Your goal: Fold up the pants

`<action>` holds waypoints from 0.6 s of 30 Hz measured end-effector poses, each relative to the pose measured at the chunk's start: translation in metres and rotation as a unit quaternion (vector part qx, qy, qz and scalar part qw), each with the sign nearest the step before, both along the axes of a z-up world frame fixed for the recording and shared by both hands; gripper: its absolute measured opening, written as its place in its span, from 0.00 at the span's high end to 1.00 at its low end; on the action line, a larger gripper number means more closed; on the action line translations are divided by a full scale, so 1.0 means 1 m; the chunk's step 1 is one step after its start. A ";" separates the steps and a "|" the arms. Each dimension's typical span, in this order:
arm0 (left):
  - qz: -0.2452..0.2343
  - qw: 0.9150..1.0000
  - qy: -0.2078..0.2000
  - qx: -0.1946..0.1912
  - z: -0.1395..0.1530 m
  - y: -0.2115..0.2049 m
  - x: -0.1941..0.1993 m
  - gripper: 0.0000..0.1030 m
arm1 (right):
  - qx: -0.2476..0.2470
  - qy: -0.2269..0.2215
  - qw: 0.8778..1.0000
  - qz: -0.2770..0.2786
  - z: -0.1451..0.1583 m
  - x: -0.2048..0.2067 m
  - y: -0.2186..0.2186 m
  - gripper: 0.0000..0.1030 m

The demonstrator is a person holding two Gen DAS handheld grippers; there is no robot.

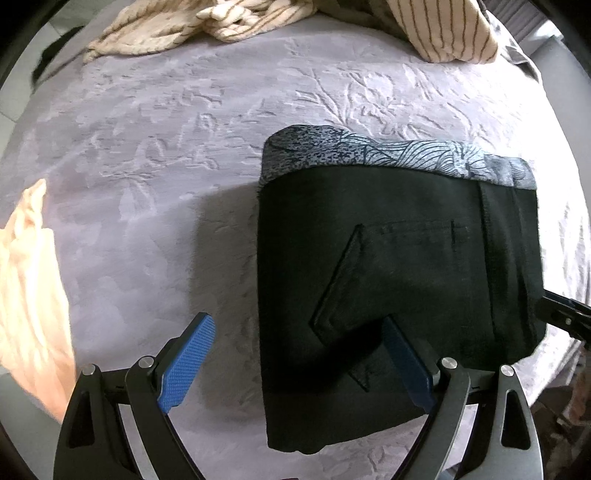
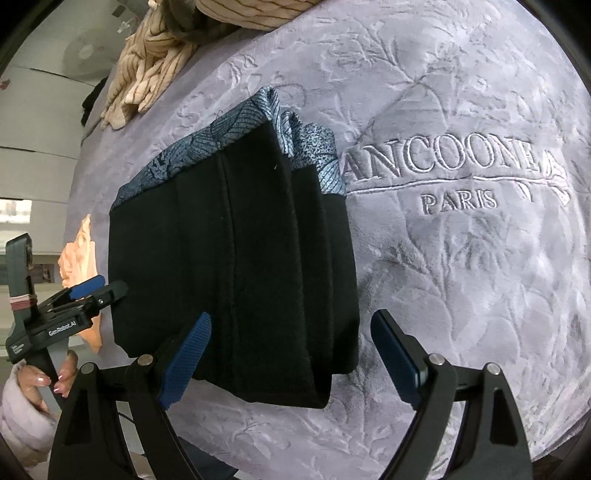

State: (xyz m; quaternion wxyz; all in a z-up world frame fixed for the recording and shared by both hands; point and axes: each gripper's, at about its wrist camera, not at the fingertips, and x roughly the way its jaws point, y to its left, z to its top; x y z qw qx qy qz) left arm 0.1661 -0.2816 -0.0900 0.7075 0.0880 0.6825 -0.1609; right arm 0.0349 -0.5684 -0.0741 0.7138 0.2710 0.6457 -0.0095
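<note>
Black pants (image 1: 399, 280) lie folded into a compact stack on the lilac embossed bedspread (image 1: 166, 155), with a blue-grey patterned lining band (image 1: 369, 151) showing along the far edge. My left gripper (image 1: 299, 336) is open, just above the stack's near left edge, holding nothing. In the right wrist view the folded pants (image 2: 236, 258) show layered edges. My right gripper (image 2: 291, 332) is open over their near edge, empty. The left gripper (image 2: 88, 291) appears at the stack's left side, held by a hand.
A cream striped garment (image 1: 229, 26) is heaped at the far edge of the bed. A peach cloth (image 1: 29, 280) lies at the left. The bedspread carries embroidered lettering (image 2: 454, 166) right of the pants. The bed edge runs along the left in the right wrist view.
</note>
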 end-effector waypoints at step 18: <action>0.003 0.982 0.076 -0.171 -0.070 0.006 0.023 0.01 | 0.168 -0.039 0.985 -0.022 -0.060 0.025 -0.029 0.12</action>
